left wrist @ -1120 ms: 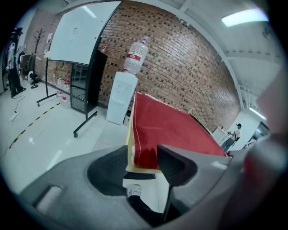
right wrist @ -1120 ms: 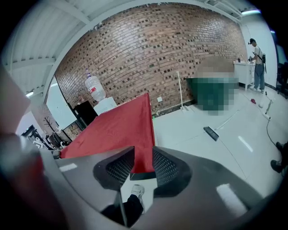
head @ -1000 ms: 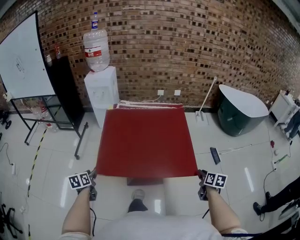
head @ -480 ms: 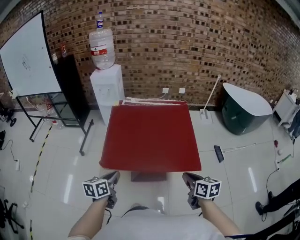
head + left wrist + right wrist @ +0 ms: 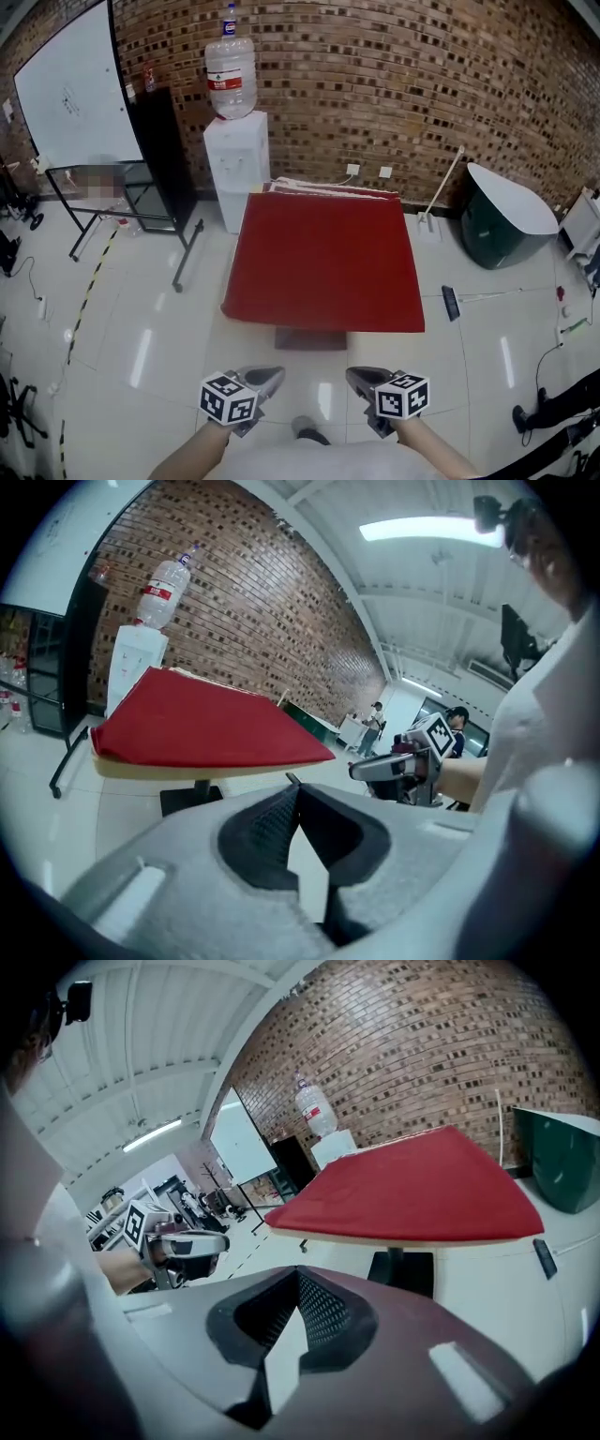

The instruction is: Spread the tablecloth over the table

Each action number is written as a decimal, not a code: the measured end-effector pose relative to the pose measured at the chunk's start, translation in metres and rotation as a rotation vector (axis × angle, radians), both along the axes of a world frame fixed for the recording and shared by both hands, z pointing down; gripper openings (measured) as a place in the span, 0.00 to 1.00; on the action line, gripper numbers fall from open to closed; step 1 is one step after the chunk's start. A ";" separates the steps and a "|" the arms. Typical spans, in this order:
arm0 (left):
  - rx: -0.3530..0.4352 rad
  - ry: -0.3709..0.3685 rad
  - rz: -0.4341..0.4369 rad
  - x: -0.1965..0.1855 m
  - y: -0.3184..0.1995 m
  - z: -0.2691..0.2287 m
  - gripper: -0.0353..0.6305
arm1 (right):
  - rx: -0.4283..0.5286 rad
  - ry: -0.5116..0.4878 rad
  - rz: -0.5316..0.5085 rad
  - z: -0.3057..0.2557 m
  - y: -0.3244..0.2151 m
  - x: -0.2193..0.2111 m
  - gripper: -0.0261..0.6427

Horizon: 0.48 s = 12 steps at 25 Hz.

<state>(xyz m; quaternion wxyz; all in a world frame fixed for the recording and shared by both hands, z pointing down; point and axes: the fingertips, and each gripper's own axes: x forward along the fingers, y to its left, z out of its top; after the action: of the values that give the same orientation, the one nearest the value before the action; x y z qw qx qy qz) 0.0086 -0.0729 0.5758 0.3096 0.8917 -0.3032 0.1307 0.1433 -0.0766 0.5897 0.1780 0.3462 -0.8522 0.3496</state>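
Tablecloth (image 5: pixel 323 262) lies flat and red over the whole table (image 5: pixel 309 339) ahead of me, so the spreading looks done but for some bunching at its far edge, while my left tongs (image 5: pixel 270 375) and right tongs (image 5: pixel 356 377) hang pinched together and empty near me.

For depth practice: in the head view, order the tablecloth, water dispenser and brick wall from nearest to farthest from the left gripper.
From the left gripper:
1. Tablecloth, just ahead and slightly right.
2. Water dispenser, beyond its far left corner.
3. Brick wall, behind the dispenser, at the back.
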 end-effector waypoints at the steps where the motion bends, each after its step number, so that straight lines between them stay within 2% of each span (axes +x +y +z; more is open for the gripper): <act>1: -0.012 0.012 0.004 -0.005 0.011 0.003 0.06 | -0.003 -0.003 -0.018 0.000 0.011 -0.012 0.04; 7: -0.002 0.064 0.074 -0.021 0.089 -0.017 0.06 | 0.064 -0.026 -0.085 -0.030 0.090 -0.059 0.04; 12: 0.059 0.077 0.166 -0.034 0.165 -0.057 0.06 | 0.152 -0.077 -0.127 -0.070 0.166 -0.082 0.04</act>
<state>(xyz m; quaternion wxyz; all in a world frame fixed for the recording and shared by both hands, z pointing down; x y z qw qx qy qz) -0.0250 0.0922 0.5190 0.2827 0.9268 -0.2199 0.1126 0.0616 0.0892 0.5196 0.1402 0.2901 -0.9027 0.2851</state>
